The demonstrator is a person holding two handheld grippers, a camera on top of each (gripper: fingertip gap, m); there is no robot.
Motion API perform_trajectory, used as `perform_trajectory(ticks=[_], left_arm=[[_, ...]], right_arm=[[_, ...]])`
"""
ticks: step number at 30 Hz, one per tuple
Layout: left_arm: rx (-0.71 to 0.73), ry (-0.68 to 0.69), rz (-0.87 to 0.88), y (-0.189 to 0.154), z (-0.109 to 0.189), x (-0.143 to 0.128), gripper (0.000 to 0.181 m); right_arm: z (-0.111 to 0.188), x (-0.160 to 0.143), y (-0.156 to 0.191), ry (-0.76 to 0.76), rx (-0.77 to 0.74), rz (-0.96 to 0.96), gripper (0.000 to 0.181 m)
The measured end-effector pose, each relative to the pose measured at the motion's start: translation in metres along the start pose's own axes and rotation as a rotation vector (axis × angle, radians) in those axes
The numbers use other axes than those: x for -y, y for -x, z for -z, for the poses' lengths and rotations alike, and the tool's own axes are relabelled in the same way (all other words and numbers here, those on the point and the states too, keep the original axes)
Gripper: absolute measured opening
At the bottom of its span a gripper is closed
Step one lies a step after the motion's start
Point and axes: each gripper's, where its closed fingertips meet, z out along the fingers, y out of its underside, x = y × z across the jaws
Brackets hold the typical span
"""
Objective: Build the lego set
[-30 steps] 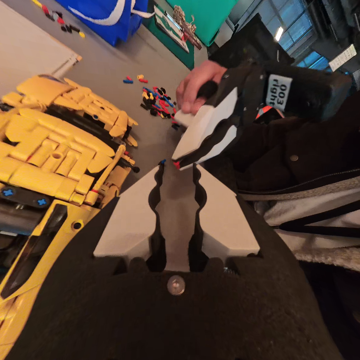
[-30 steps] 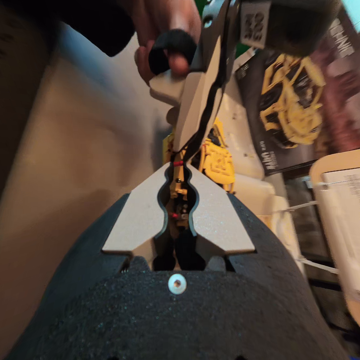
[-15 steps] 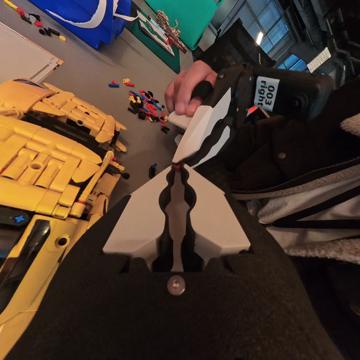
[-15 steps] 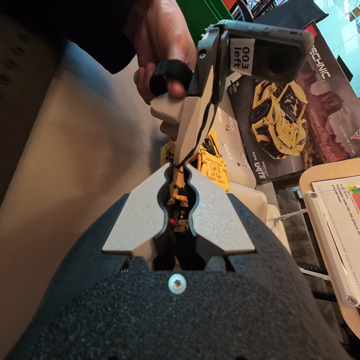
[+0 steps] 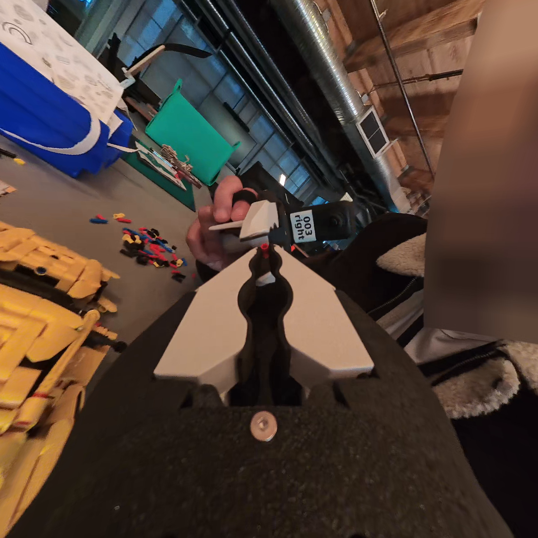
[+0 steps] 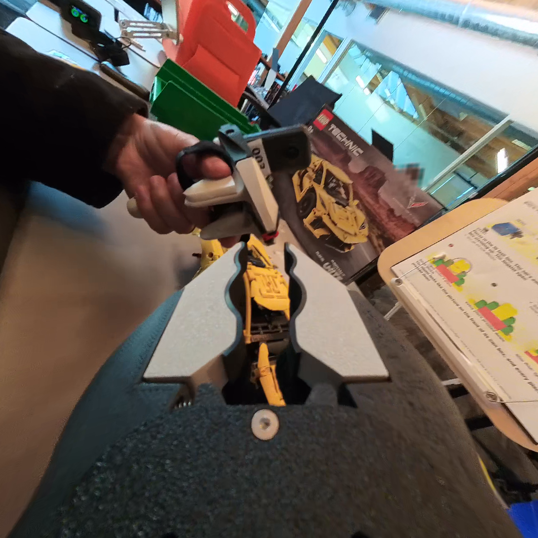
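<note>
So the yellow car (image 5: 43,320) sat on the surface (image 5: 145,276) at left; my right gripper (image 6: 263,253) had spread its jaws, releasing the red pin (image 5: 264,251) to my left gripper (image 5: 263,256), whose jaws pinched it. Handover looked complete; fitting it remained.

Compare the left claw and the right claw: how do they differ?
The left claw is shut on a small red piece; the right claw is open and holds nothing. The left claw's tips nearly meet; the right claw's stand well apart. Both have pale fingers with wavy inner edges.
</note>
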Motion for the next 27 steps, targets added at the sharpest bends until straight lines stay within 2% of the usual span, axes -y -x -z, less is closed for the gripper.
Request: perform_trajectory(ticks=[11, 22, 27], left_arm=[[-0.045, -0.009, 0.041, -0.003, -0.004, -0.002, 0.005], [-0.071, -0.035, 0.073, -0.004, -0.004, 0.001, 0.005], [-0.084, -0.016, 0.086, -0.006, -0.005, -0.002, 0.004]], right_arm=[[0.008, 0.013, -0.002, -0.055, -0.048, 0.073, 0.009], [0.009, 0.013, -0.004, -0.056, -0.057, 0.067, 0.008], [0.01, 0.014, -0.001, -0.059, 0.002, 0.026, 0.007]])
